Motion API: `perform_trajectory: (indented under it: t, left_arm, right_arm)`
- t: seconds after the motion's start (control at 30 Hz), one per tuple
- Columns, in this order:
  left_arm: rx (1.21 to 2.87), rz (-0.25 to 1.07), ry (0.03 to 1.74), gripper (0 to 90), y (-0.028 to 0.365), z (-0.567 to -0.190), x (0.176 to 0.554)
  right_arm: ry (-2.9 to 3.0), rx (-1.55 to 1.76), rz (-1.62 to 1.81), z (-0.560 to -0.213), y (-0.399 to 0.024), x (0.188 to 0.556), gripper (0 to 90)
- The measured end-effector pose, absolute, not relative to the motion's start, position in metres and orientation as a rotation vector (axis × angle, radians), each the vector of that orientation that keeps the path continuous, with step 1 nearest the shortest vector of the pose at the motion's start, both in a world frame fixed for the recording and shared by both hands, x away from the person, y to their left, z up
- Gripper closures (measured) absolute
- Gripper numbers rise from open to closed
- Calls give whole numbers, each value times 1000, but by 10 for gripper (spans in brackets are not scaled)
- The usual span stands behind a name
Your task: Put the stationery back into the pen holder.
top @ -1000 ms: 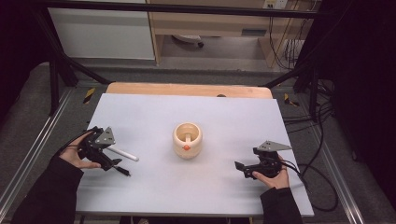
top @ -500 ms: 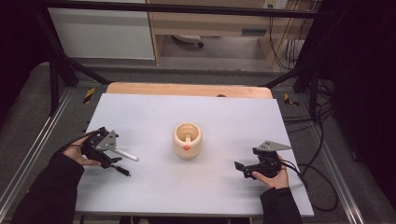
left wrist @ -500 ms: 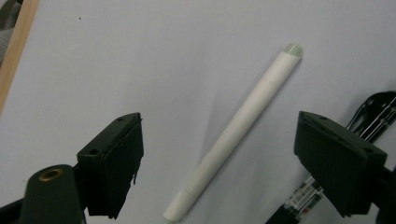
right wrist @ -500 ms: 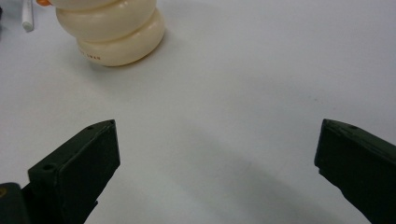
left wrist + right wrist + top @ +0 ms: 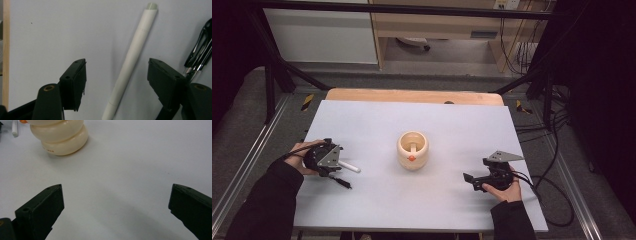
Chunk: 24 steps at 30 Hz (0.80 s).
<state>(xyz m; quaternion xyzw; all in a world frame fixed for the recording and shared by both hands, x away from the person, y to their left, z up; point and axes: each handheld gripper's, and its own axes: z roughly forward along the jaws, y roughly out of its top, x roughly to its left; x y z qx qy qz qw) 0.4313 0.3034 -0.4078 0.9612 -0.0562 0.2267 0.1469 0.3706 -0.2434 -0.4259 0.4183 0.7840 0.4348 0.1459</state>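
Observation:
A white pen (image 5: pixel 132 55) lies on the table between the jaws of my left gripper (image 5: pixel 117 72). The jaws have just been closing, and gaps still show on both sides of the pen, so the pads do not touch it. From above, the left gripper (image 5: pixel 337 167) sits at the table's left over the near end of the white pen (image 5: pixel 349 167). A cream ribbed holder (image 5: pixel 413 149) with an orange spot stands mid-table. My right gripper (image 5: pixel 472 181) rests at the right, and its view shows the jaws (image 5: pixel 116 195) wide open over bare table, with the holder (image 5: pixel 60 137) ahead to the left.
A black pen with shiny metal (image 5: pixel 200 47) lies just right of the white one, also seen from above (image 5: pixel 343 182). The pale table top (image 5: pixel 452 125) has a wooden strip along its far edge. Cables trail off the right side.
My left gripper has shifted slightly to the right, over the white pen. The right gripper, the holder and the pens have stayed where they were.

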Motion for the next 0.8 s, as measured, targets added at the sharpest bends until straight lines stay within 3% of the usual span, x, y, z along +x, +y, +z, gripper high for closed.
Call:
perform_trajectory:
  t: [0.33, 0.8]
  left_arm:
    - [2793, 657, -204, 344, 304, -410, 435]
    - [2846, 675, -348, 480, 303, -415, 439]
  right_arm:
    - [2258, 1212, 1252, -426, -244, 370, 9]
    - [2260, 1213, 1252, -426, -244, 371, 9]
